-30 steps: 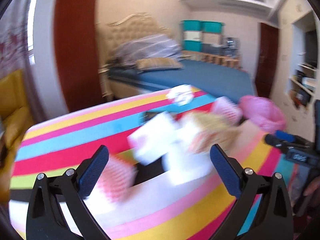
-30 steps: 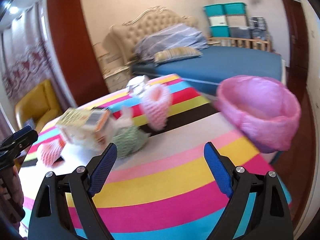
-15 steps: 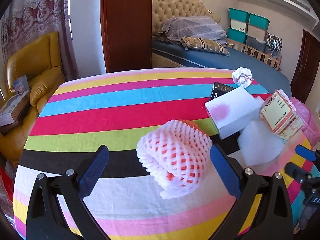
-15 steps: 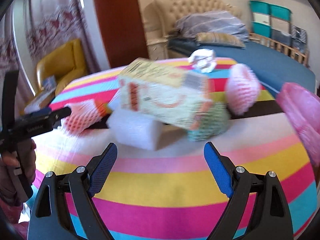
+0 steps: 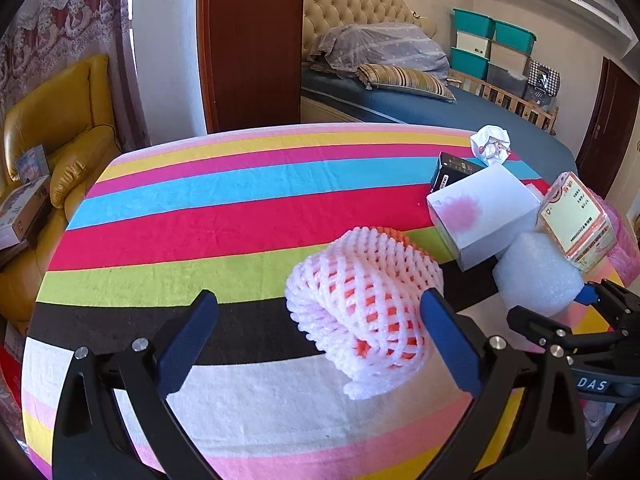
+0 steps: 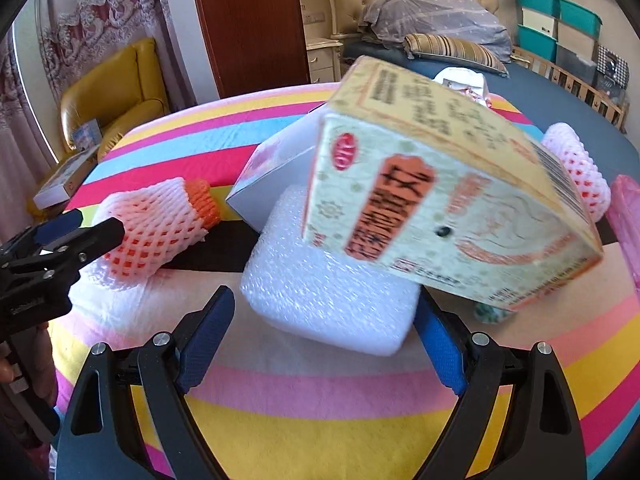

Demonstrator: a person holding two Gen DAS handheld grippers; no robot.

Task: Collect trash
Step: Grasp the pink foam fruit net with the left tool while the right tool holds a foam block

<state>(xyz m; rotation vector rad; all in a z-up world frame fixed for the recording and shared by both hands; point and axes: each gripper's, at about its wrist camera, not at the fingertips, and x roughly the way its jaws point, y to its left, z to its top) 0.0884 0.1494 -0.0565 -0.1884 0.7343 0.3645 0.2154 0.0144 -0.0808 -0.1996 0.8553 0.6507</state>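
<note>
Trash lies on a round striped table (image 5: 200,208). My left gripper (image 5: 320,340) is open, its jaws on either side of a white and orange foam fruit net (image 5: 364,300), which also shows in the right wrist view (image 6: 156,228). My right gripper (image 6: 320,336) is open around a white bubble-wrap roll (image 6: 328,292), also in the left wrist view (image 5: 536,276). A yellow printed carton (image 6: 440,192) leans on the roll. A white box (image 5: 480,212), a black box (image 5: 452,168) and a crumpled paper (image 5: 490,146) lie behind.
A second pink foam net (image 6: 576,164) and a pink bag (image 6: 628,220) are at the table's right edge. A yellow armchair (image 5: 48,132) stands left of the table, a bed (image 5: 420,92) behind it. The right gripper's body shows in the left wrist view (image 5: 580,344).
Both grippers have moved closer to the table. The left one now frames the foam net and the right one frames the bubble-wrap roll. Both stay open.
</note>
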